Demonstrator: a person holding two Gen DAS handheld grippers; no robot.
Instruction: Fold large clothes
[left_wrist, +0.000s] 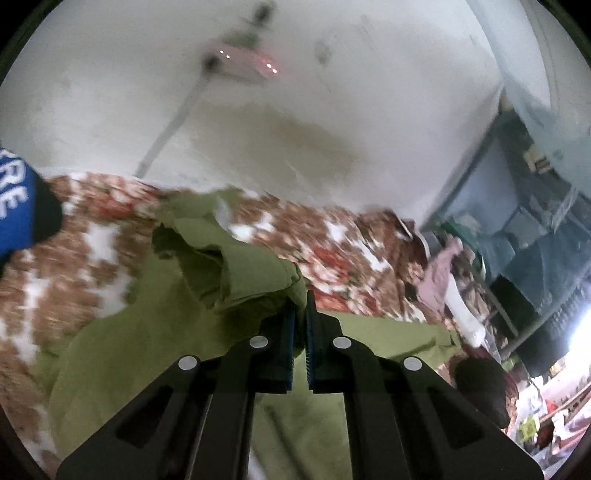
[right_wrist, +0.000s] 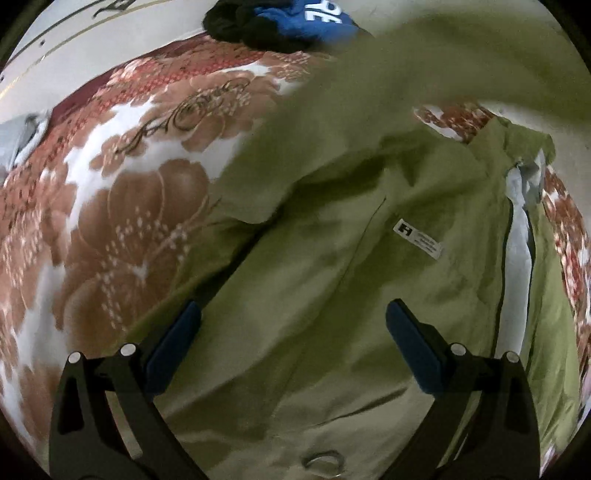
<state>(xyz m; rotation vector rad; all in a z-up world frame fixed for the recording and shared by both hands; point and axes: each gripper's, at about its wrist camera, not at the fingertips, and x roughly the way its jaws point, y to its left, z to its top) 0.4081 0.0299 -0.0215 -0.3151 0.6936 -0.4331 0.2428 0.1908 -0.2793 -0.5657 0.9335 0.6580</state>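
left gripper (left_wrist: 300, 295) jaws pinch a bunched green garment (right_wrist: 332, 258) edge; right gripper (right_wrist: 293, 314) jaws spread, lower centre. lay fold flat on bed (right_wrist: 110, 184), right pinning cloth.

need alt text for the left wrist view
The left tongs, shut, pinch a bunched fold of an olive green garment above a red and white floral bedspread, with a stained white wall behind.
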